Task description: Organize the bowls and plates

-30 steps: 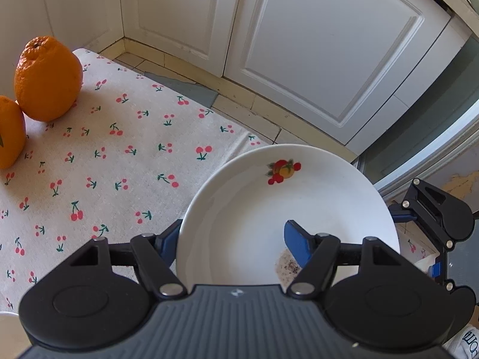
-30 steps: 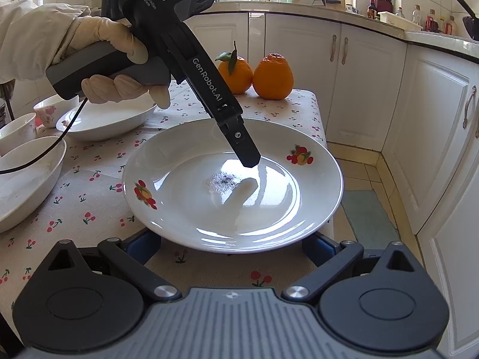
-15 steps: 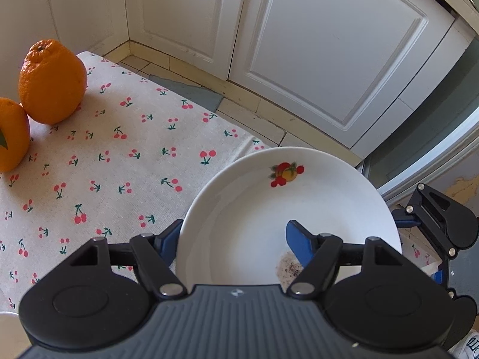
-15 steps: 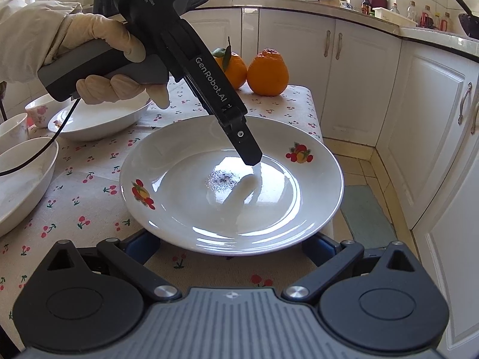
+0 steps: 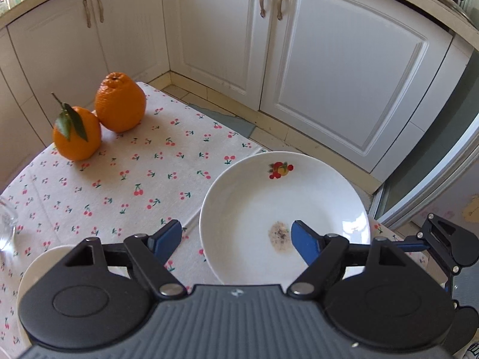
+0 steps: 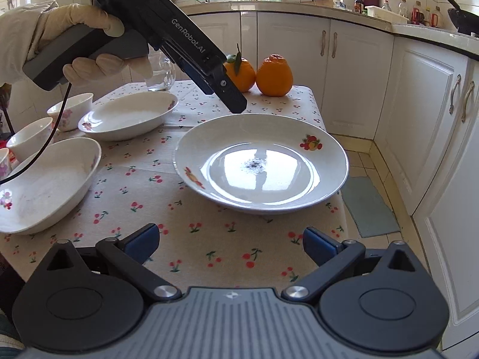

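Gloved hand (image 6: 86, 51) at upper left of the right wrist view, wrapped round the grey handle of the left gripper (image 6: 236, 106). The tool slopes down to the right, tip just above the far rim of the round plate (image 6: 263, 161). From its own camera the left gripper (image 5: 236, 234) has its blue pads spread wide with nothing between them: the left pad over the tablecloth (image 5: 125, 179), the right pad over the plate (image 5: 284, 215).

Left of the table: a deep oval dish (image 6: 45, 185) nearest, small flowered bowls (image 6: 30, 137) behind it, and a second oval dish (image 6: 128, 115) farther back. A glass jug (image 6: 160, 73) stands beyond that. Two oranges (image 6: 259, 73) sit at the far edge, touching each other.

The round plate rests flat on the cloth, right of centre near the table's right edge, with a dark speckled smear in its well and fruit prints on the rim.

Right gripper (image 6: 230, 240) low at the near edge, jaws wide apart, empty, pads over the cloth and short of the plate.

Against one second ago: the left tip was down in the plate's well and is now lifted clear of it. The right pads flanked the plate's near rim then; now they sit back from it. The plate is lower, on the cloth.
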Tool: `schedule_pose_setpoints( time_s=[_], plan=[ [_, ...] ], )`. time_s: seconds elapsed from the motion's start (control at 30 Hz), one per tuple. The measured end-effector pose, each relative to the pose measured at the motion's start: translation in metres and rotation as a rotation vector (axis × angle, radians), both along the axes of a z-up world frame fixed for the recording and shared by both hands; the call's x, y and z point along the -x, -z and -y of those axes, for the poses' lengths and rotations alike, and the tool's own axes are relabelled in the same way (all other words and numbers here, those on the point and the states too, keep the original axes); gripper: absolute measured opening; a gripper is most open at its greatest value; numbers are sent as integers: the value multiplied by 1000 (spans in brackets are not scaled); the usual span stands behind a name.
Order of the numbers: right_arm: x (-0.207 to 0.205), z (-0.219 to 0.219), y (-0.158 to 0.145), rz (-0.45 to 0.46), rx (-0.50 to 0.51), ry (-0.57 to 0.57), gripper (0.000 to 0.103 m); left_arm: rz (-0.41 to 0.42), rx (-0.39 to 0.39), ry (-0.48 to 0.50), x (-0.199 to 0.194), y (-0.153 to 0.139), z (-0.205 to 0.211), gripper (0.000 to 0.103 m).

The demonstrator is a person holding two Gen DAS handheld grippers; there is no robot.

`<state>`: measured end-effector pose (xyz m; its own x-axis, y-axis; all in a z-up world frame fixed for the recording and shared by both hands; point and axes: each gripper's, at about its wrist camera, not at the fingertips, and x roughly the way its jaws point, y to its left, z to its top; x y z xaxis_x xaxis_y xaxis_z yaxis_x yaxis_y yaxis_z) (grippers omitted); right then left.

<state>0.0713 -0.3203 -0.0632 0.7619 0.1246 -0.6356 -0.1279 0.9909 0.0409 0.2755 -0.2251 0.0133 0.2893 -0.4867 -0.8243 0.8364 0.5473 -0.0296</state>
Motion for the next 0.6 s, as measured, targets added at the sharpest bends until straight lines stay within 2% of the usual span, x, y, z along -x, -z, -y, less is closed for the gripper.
schedule_pose_setpoints(
  time_s=[0.23, 0.4, 0.6],
  plan=[
    [28, -24, -11, 47, -30, -44, 103, 111, 33, -87, 60, -25, -47, 80],
    [41, -39, -18, 76, -12, -77, 103, 174, 40, -127, 102, -22, -80, 89],
    [52, -51, -21, 98, 3, -140, 103, 188, 35, -182, 133, -12, -117, 89]
  ],
)
